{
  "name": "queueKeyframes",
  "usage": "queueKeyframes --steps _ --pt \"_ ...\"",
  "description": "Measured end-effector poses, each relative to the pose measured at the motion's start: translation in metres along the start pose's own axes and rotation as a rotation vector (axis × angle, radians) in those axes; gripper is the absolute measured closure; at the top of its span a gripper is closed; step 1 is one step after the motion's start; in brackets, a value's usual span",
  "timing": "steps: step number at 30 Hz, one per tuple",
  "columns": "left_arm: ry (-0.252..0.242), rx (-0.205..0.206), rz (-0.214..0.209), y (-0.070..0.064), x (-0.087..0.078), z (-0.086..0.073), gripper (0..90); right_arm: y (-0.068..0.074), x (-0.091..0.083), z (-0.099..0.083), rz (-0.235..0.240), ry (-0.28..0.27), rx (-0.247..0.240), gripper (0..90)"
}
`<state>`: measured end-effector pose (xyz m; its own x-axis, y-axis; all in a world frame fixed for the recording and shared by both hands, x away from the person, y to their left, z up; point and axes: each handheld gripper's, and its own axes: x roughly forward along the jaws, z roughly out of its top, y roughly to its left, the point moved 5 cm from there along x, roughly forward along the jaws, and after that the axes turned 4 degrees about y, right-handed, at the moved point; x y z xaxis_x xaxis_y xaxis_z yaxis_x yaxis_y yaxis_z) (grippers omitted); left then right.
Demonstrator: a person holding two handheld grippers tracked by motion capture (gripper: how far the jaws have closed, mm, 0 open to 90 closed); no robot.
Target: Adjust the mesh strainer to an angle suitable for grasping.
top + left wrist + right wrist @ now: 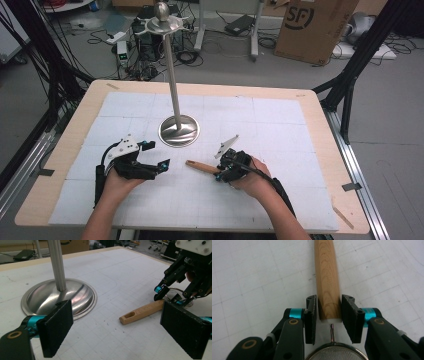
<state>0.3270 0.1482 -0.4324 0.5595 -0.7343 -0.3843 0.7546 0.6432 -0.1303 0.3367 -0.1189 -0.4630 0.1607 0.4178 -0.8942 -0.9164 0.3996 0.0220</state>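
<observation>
Wooden handle (328, 277), round and grained, lies on the desk (310, 105) between the right tongs (329, 320), whose pads clasp its end (a wire-mesh strainer behind). Left tongs (120, 327) gape wide beside a polished steel stand (58, 293).

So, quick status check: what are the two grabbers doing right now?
Right gripper jaws clamped on the strainer's wooden handle. Left gripper open, holding nothing. Metal stand close by, not blocking.
</observation>
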Motion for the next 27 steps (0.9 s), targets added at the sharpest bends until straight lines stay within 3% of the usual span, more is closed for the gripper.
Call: queueKeyframes --steps 7,21,27 --pt "-0.006 0.005 0.0 0.0 -0.001 0.001 11.9 -0.001 0.002 0.0 0.012 0.025 0.003 65.1" --pt "0.0 0.004 0.001 -0.001 0.0 0.0 11.9 0.001 0.005 0.012 -0.01 0.15 0.003 65.6" --pt "0.005 0.006 0.001 0.0 0.001 -0.001 11.9 0.001 0.005 0.012 -0.01 0.15 0.022 68.1"
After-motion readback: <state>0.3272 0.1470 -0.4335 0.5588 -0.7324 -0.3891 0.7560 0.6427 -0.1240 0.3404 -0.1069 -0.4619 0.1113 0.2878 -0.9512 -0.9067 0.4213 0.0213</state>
